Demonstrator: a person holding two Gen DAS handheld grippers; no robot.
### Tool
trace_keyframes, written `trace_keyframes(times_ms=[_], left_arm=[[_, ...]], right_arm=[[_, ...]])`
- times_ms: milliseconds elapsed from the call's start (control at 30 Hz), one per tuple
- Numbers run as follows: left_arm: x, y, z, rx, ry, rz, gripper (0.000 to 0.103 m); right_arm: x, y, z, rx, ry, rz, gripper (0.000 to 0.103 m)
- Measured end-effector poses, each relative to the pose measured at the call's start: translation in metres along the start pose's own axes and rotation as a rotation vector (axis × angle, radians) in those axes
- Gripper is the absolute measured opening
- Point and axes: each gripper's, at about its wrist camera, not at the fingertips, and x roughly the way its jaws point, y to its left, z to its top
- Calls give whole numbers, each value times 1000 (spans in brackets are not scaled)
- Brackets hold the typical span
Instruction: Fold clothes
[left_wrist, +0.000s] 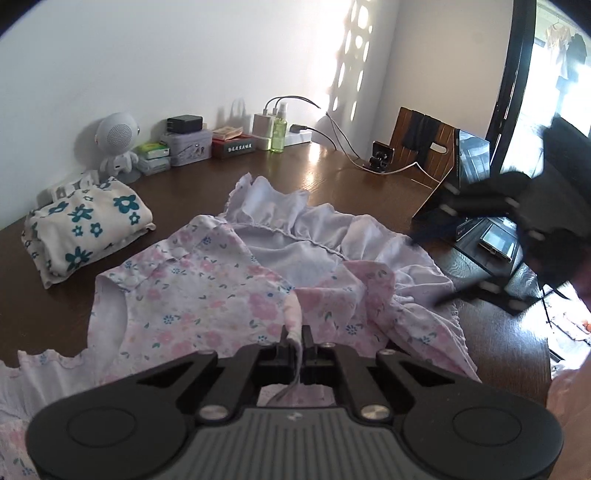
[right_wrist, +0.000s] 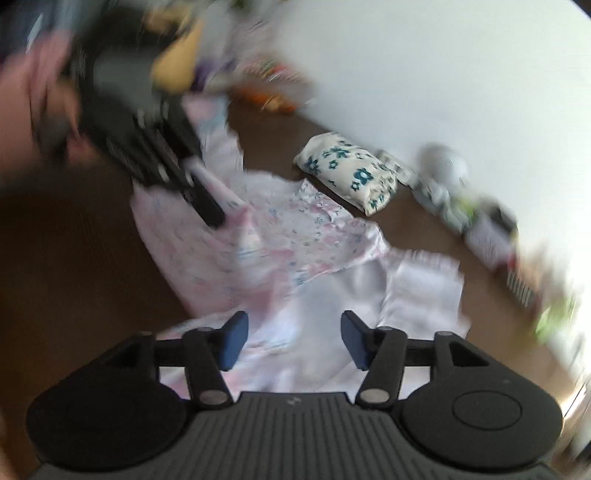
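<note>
Pinching a strip of the floral garment (left_wrist: 192, 295), left tongs (left_wrist: 296, 338) clamped; right tongs (right_wrist: 291, 339) apart

The pink floral garment (left_wrist: 207, 295) lay spread and rumpled on the dark wooden table (left_wrist: 332, 173) directly ahead of the left gripper (left_wrist: 296, 341), its pale inner side and gathered, frilled edge turned up at the far end. A thin strip of its fabric ran back between that gripper's closed fingers. A folded cream garment with teal flowers (left_wrist: 85, 229) sat apart, ahead and to the left.
</note>
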Motion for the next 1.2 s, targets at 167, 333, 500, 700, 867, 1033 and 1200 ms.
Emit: trace_keyframes(times_ms=[167,333,500,700,867,1033,1200], left_arm=[[2,-6,-4,-2,-10,9,2],[1,-10,-8,-20,-30,18,2],[-4,-10,-12,-44,-48,48,2],[-2,-11,-12,-65,-47,68,2],[-3,-18,-12,-62,-55,78,2],[-7,-21,-17,-64,-66,97,2],[-20,-29,-25,-35,-92,67,2]], right_arm=[[-14,39,-25,239,-30,-52,70],[0,65,-29,279,-11,-137,70],[8,72,-36,271,30,-168,48],[-11,79,-37,278,-63,-173,68],[-6,86,-31,262,-41,-168,67],[7,88,-41,275,16,-182,11],[-18,68,-53,325,-25,-234,3]])
